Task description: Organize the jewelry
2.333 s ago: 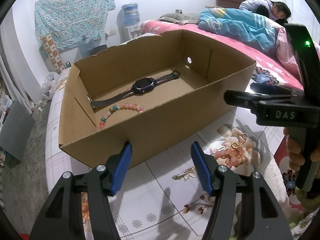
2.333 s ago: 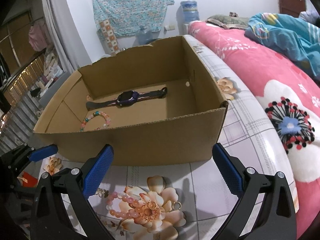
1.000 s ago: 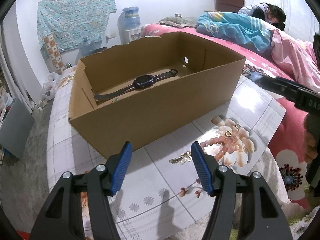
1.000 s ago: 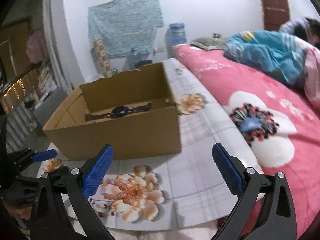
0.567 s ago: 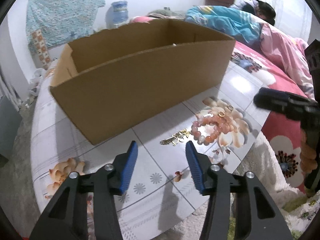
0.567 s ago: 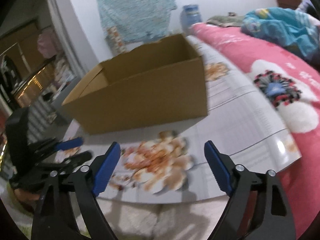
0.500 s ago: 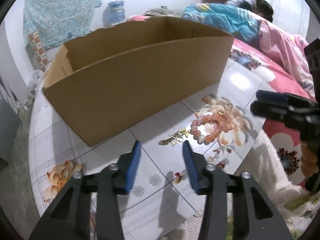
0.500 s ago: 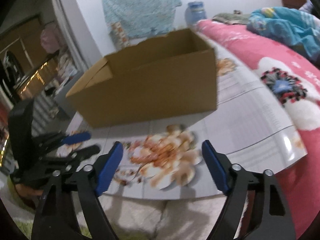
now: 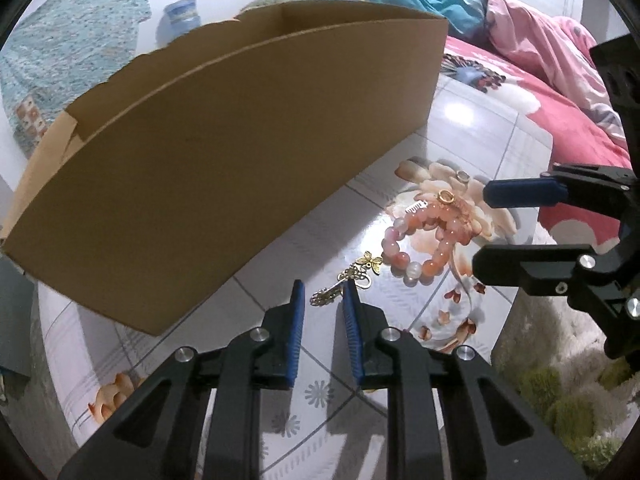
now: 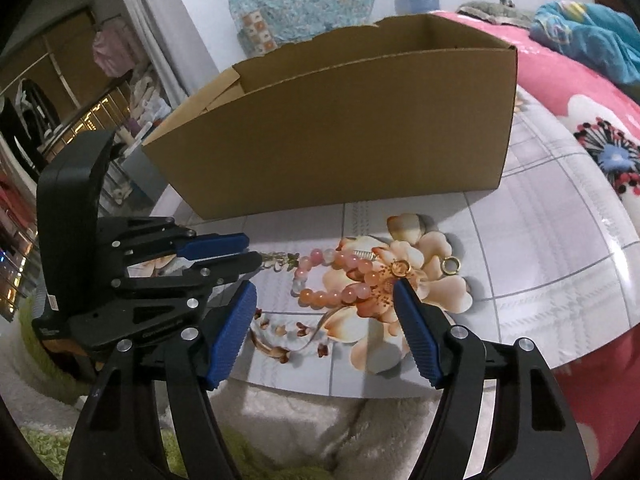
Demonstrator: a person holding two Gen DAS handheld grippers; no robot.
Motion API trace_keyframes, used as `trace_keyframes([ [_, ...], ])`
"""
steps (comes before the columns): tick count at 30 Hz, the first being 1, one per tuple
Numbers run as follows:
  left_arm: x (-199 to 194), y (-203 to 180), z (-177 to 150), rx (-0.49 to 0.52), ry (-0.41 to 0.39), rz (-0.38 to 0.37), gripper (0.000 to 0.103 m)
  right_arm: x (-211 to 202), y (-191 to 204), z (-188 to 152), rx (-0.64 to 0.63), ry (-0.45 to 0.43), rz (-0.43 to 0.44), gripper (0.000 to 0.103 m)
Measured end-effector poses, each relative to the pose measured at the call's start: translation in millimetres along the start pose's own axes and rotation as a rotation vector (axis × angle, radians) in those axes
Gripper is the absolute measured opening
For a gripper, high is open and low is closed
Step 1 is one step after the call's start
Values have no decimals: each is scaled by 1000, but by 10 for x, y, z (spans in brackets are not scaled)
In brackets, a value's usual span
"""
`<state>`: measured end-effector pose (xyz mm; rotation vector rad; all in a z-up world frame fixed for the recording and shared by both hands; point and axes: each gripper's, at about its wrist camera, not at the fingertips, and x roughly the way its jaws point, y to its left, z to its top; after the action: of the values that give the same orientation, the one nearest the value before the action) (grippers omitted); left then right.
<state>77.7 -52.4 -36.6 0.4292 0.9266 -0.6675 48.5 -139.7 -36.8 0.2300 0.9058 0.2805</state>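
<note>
Gold brooch [image 9: 347, 283] lies on desk [image 9: 472, 128] beside bead bracelet [image 9: 420, 246], before cardboard box [image 9: 224, 152]. Left gripper [image 9: 323, 292] narrowed around its near end, not clamped. Right gripper [image 10: 325, 300] wide apart. Advise: close low, avoid snagging beads.

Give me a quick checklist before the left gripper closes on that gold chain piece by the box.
1. Gold chain lined up with the left gripper: ok, its near end lies between the jaws.
2. Jaws open enough: ok, narrow gap.
3. Pink bead bracelet outside the left jaws: ok.
4. Chain free of the bracelet: cannot tell, its butterfly end lies close beside the beads.
5. Right gripper clear of the chain: ok, open around the bracelet.
6. Room in the cardboard box: cannot tell, inside hidden.
</note>
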Motion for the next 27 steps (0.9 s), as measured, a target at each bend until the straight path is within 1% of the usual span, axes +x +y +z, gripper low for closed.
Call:
trace_keyframes([
  [4,20,19,4,15,-3,-20,18,45,12,17,5,9,4,65],
  [7,13,45,-10,12,0,-53,9,60,27,25,3,9,8,65],
  [11,-9,67,-38,12,-2,-78,4,90,30,58,6,9,7,64],
  [13,-22,79,-37,-5,-9,-93,1,100,34,64,7,9,5,63],
  [16,-57,166,-60,-71,-17,-132,1,103,34,66,7,9,4,63],
  [19,-122,321,-96,-163,-29,-181,1,103,47,66,4,10,4,63],
  [24,-251,555,-163,-312,-68,-269,1,108,84,66,-7,7,14,63],
  [27,-346,643,-193,-369,-100,-309,1,101,146,81,-33,-4,24,62],
])
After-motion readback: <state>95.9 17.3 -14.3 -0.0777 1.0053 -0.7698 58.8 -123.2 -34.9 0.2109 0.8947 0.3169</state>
